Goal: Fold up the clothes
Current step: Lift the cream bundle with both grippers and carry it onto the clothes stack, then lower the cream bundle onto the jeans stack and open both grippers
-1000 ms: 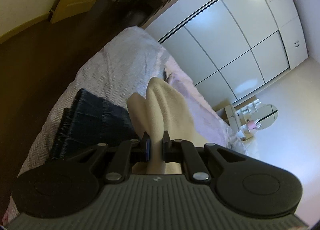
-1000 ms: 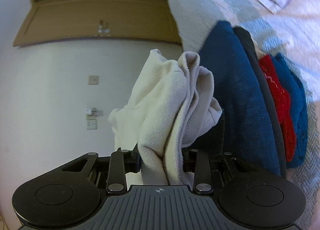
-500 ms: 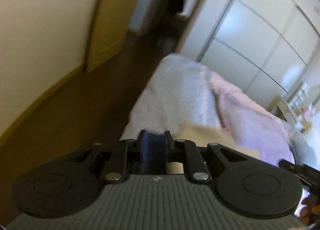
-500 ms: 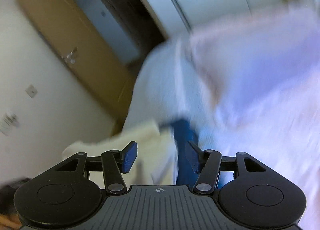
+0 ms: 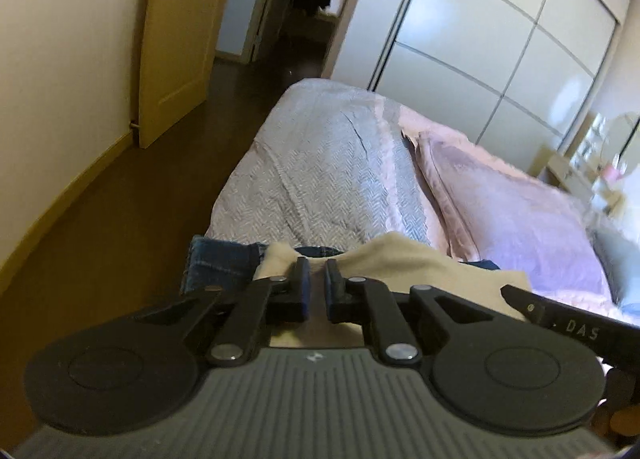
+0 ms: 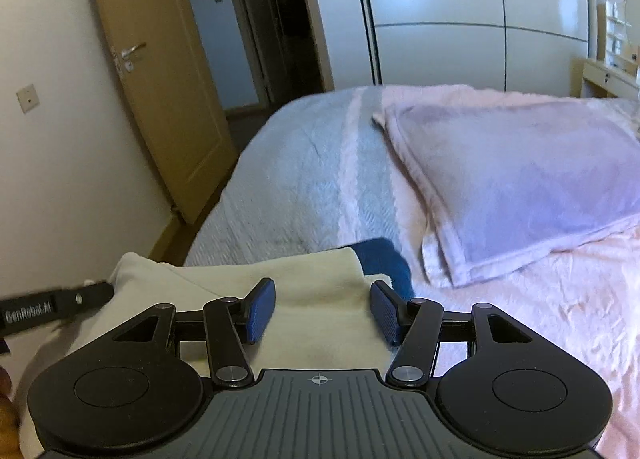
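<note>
Soft, light cream garment (image 6: 320, 279) lies low in frame; left tongs (image 5: 315, 279) pinch its edge, right tongs (image 6: 322, 309) stand wide above it, best gripping a hem.

Left gripper (image 5: 316, 279) angled downward, jaws nearly together after just closing a bit, cream cloth pinched between the pads. Right gripper (image 6: 322, 309) also tilted down, jaws spread wide, pads clear of the cloth below, nothing gripped.
</note>
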A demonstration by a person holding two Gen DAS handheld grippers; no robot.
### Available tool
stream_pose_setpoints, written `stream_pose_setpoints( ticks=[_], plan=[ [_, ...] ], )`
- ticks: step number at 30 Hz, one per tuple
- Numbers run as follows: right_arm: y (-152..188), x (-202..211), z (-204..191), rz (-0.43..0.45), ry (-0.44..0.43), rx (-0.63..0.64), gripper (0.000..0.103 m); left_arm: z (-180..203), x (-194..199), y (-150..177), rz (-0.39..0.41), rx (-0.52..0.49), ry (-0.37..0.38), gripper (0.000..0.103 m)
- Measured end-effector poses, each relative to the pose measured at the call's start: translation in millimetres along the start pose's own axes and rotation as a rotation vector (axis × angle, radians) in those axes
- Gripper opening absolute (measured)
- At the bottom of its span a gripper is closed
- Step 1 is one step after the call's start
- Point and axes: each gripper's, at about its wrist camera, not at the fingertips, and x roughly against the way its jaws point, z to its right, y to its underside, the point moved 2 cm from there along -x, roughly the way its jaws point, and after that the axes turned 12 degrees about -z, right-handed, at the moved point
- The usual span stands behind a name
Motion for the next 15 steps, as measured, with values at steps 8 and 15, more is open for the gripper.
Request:
stream_pose_setpoints(
  ticks=[8,15],
  plan=[
    [1,9,2,0.053,-0.026,0.051,0.057,2,22,3,0.038,-0.068,-0.064,0.006],
    [25,91,16,0.125,-0.116,0.060,0.057,17,110,26,0.081,-0.076,-0.004,0.006]
  ],
)
